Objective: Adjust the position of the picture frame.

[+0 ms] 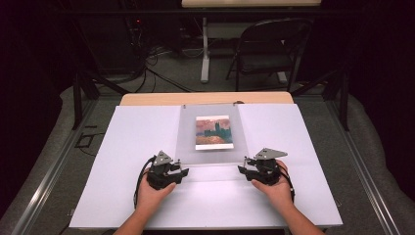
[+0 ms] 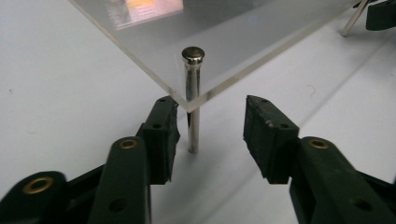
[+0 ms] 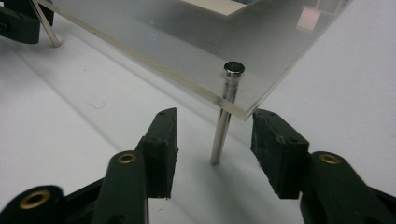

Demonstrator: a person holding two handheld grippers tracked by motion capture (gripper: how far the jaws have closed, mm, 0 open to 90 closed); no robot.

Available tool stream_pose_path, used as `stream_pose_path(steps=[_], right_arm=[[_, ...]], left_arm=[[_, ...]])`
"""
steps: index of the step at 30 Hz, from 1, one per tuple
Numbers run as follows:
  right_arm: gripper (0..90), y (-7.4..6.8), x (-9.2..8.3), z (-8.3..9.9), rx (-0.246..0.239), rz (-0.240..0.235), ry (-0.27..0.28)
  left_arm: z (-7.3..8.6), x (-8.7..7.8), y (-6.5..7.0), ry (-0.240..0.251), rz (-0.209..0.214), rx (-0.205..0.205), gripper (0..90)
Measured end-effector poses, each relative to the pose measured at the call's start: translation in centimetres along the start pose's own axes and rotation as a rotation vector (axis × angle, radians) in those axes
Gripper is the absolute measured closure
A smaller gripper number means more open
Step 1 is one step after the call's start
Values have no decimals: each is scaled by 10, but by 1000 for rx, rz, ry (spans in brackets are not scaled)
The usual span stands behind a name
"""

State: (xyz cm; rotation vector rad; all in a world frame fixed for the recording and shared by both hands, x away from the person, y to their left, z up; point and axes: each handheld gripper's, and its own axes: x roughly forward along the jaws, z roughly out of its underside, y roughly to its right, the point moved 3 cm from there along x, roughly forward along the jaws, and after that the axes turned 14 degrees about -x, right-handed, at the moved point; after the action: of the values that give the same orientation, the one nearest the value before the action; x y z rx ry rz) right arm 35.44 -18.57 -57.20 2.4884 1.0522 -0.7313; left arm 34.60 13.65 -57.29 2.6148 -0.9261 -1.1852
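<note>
- The clear acrylic sheet (image 1: pixel 209 137) stands raised on thin metal pins above the white table (image 1: pixel 122 147), covering a small picture (image 1: pixel 213 132).
- The left gripper (image 1: pixel 179 166) straddles the near-left pin (image 2: pixel 193 102), jaws spread, not touching it.
- The right gripper (image 1: pixel 243 164) straddles the near-right pin (image 3: pixel 226 112), jaws likewise spread.
</note>
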Motion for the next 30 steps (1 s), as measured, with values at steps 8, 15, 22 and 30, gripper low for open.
stream_pose_path(steps=[8,15,22,30], right_arm=[[425,-9,-19,0,-8,18,24],[380,-18,-34,1,-53,5,7],[366,-24,-48,5,-94,24,1],[410,-18,-55,9,-82,51,3]], left_arm=[[2,-7,2,0,6,-8,455],[7,-23,6,5,21,14,423],[13,-38,6,18,23,27,406],[15,-49,0,16,5,31,406]])
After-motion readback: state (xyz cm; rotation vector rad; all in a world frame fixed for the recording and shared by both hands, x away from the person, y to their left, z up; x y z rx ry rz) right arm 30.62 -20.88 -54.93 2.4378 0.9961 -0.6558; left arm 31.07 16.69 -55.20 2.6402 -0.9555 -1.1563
